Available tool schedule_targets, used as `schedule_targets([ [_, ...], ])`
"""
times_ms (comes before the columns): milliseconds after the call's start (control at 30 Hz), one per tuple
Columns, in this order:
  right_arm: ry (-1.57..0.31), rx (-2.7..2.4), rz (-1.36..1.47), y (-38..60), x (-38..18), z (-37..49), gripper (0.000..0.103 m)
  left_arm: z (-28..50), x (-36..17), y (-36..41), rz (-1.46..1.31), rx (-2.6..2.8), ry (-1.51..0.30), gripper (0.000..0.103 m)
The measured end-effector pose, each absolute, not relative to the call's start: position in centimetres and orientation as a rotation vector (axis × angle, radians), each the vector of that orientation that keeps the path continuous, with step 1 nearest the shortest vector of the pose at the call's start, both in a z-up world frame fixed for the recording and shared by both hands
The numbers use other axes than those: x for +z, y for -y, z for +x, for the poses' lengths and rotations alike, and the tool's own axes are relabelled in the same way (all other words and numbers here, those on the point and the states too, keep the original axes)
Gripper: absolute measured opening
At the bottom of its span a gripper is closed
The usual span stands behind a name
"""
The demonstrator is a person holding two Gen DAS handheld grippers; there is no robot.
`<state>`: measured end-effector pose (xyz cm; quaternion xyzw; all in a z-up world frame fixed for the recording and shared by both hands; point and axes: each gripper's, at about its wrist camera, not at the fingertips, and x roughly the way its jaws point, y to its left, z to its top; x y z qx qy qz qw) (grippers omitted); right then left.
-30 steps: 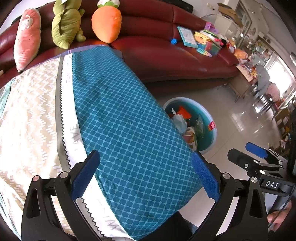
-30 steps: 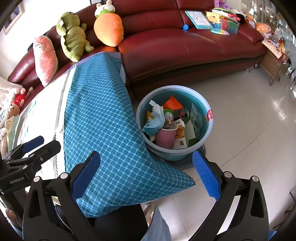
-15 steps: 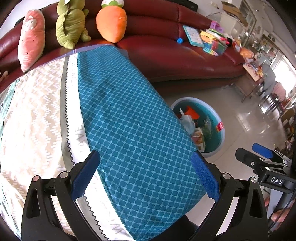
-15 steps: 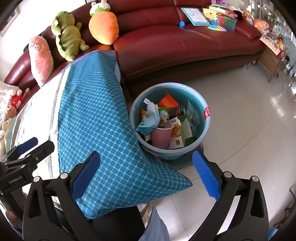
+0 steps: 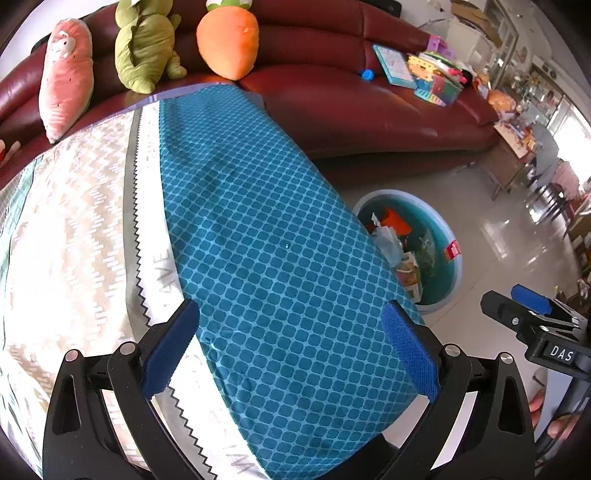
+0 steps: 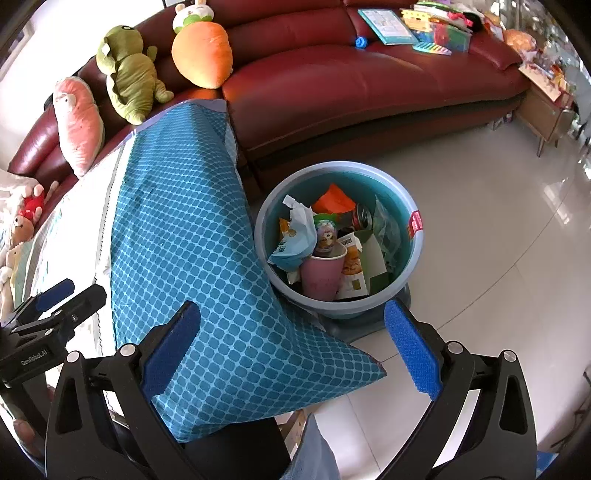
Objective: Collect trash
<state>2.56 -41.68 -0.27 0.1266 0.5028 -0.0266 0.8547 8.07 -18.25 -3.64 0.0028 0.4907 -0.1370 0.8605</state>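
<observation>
A light blue bin [image 6: 415,266] stands on the floor by the table's right edge, holding trash: a pink paper cup [image 6: 321,277], wrappers, a can and cardboard. In the left wrist view the bin [image 5: 448,280] is partly hidden behind the table edge. My left gripper [image 5: 290,349] is open and empty above the blue-patterned tablecloth [image 5: 266,236]. My right gripper [image 6: 291,349] is open and empty, over the cloth's hanging corner in front of the bin. Each gripper shows at the edge of the other's view.
A dark red sofa [image 6: 369,85] runs along the back with a carrot plush [image 6: 203,55], a green plush [image 6: 127,77], a pink plush [image 6: 77,125] and toys and books [image 6: 424,26]. Glossy tiled floor [image 6: 498,229] lies right of the bin.
Both grippers have drifted slightly; in the right wrist view the bin has shifted a little left and nearer. Both stay open and empty.
</observation>
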Motion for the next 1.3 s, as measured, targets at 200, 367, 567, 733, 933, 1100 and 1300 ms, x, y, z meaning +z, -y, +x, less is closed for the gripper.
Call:
schedule_targets([
  [200,-1.062,-0.056,0.278,42.1,-1.0,2.9,0.096,8.2,-4.2,18.6,0.024,-0.268,-1.029,0.099],
  [367,-1.065,-0.059,0.284,42.4,-1.6,3.0,0.096,8.4,-4.8,18.8,0.034,-0.258,-1.034,0.099],
  [567,-1.077,-0.055,0.296,42.7,-2.4,3.5,0.096,8.7,-5.3,19.0,0.047,-0.248,-1.036,0.099],
  [733,-1.089,-0.056,0.304,42.9,-3.2,3.9,0.096,9.1,-5.8,19.1,0.054,-0.244,-1.044,0.099],
  [933,-1.103,-0.059,0.308,43.2,-3.9,4.6,0.096,9.6,-6.3,19.2,0.057,-0.239,-1.052,0.099],
  [1100,-1.111,-0.058,0.31,43.3,-4.2,5.0,0.096,10.0,-6.6,19.4,0.06,-0.236,-1.056,0.099],
  [1300,-1.115,-0.059,0.307,43.4,-4.4,5.5,0.096,10.3,-6.9,19.5,0.061,-0.233,-1.058,0.099],
])
